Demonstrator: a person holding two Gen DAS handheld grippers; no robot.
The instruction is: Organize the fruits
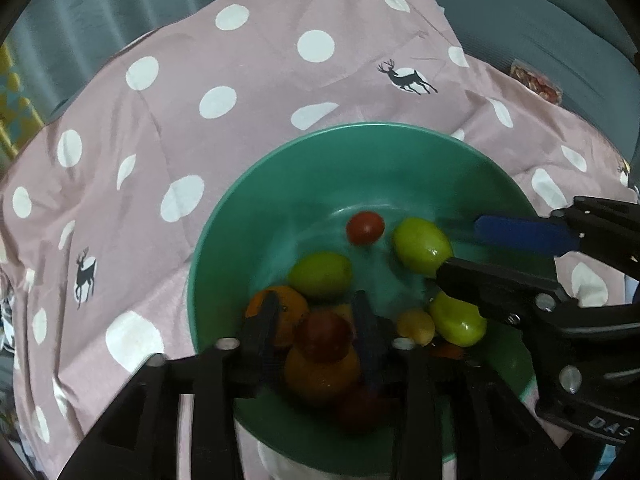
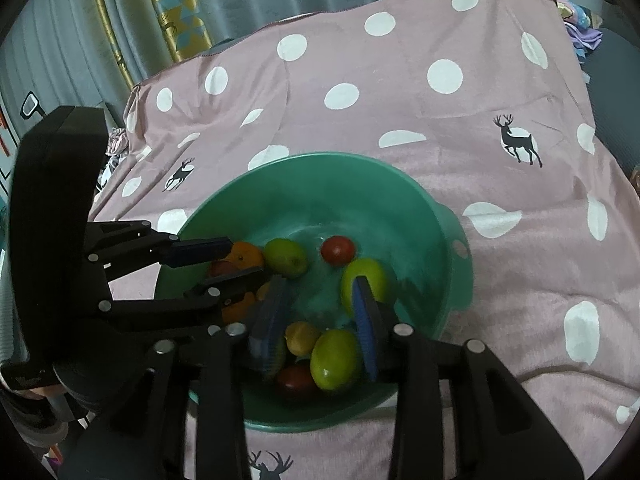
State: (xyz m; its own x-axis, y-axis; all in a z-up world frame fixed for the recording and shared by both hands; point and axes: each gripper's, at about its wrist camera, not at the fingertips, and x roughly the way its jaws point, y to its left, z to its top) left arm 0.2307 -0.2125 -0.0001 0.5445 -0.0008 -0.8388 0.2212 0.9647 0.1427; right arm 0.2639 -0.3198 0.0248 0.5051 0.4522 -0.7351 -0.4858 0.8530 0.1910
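Releasing fruit into the green bowl [image 1: 224,216], both the left gripper [image 1: 316,320] and the right gripper [image 2: 320,312] hanging part-open over its near side, pressing nothing, needing a straight lift clear without nudging the green fruits [image 2: 334,358] below.

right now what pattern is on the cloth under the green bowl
Pink cloth with white polka dots and small dark deer silhouettes; clearest in the right wrist view.

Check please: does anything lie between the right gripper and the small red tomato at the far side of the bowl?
Nothing visible does. Only bare floor of the green bowl lies between the right gripper and the red tomato. A green fruit sits just beside that line, at the right finger.
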